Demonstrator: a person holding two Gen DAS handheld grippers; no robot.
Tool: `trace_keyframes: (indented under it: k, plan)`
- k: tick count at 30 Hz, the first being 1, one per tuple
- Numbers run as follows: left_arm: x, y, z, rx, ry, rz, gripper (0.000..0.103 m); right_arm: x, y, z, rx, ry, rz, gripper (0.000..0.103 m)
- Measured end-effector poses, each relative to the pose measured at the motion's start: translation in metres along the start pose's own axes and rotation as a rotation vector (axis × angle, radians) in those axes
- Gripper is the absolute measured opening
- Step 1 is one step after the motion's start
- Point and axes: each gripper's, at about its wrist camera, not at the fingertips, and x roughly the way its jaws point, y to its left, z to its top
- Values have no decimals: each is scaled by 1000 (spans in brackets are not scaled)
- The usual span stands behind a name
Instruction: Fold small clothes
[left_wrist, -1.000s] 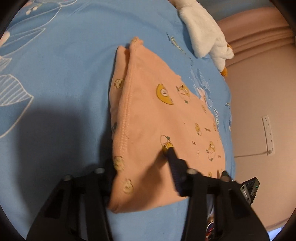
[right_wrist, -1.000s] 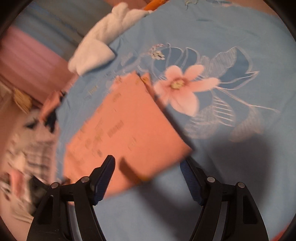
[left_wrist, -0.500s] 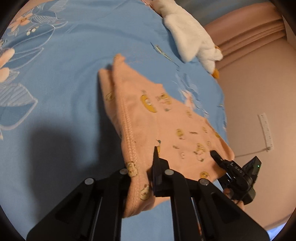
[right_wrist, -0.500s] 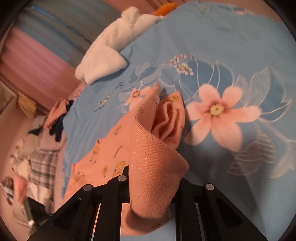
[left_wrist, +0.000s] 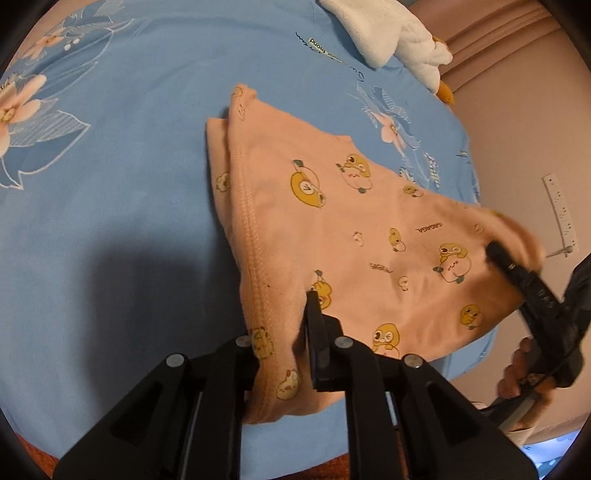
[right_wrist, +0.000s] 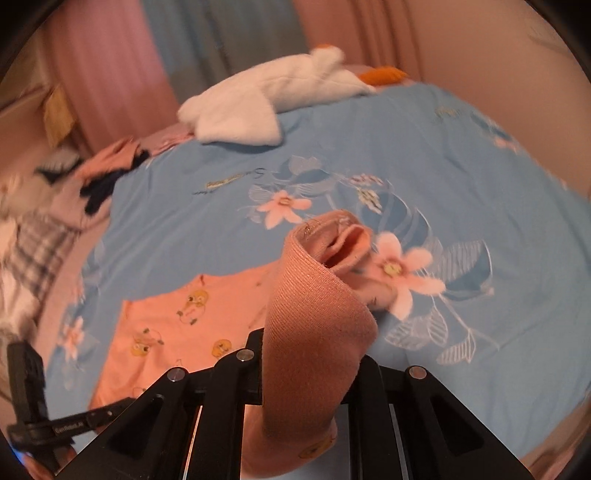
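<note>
Blue floral bedsheet (left_wrist: 140, 177) covers the bed you are working on, with pink curtains (right_wrist: 110, 74) behind. No container is in view; a loose heap of clothes (right_wrist: 55, 206) lies off the sheet's far-left edge in the right wrist view, too blurred to sort.

Your left gripper (left_wrist: 286, 325) is pinching the near hem of the peach garment (left_wrist: 332, 229). One finger is buried under the fabric; only the other shows, pressed against the cloth.

Your right gripper (right_wrist: 306, 373) is clamped on the opposite corner. In its own view the fabric drapes over both fingers and hides them — the lifted corner curls into a tube whose ribbed inner face shows. From the left wrist view you can see that gripper's tip (left_wrist: 496, 254) gripping the corner, slightly blurred.

The garment is peach with yellow duck prints and a stitched hem. Its far end rests on the sheet, folded double; the near part is raised.

A white plush toy (right_wrist: 266, 99) with orange parts lies at the bed's far edge.
</note>
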Motion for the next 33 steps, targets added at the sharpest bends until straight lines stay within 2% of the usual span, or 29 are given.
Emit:
trace_keyframes:
  k: [4,6,8,14,18,20,22,25,29,33]
  plan:
    - [-8,3,-3,4,-9,11,19,1,41,6,-169,1,20,15]
    - [-15,8,-4,3,-26,29,28,5,63,5,-247,15,47,15]
    - [-19,11,-5,5,-51,53,30,11,85,0,-320,36,80,15]
    - [-37,34,-6,-25,-90,85,35,41,133,-29,-478,155,156,15]
    - [-43,46,-8,-37,-102,114,36,69,149,-49,-494,269,169,16]
    - [-43,49,-8,-45,-102,121,36,75,151,-56,-500,291,179,23]
    - [-42,52,-9,-52,-97,122,37,71,150,-57,-472,304,230,42]
    - [-45,57,-11,-58,-95,124,39,61,148,-53,-427,323,327,57]
    - [-47,55,-10,-54,-98,120,39,41,138,-46,-361,329,413,58]
    - [-52,52,-8,-43,-112,109,40,24,123,-41,-309,293,430,65]
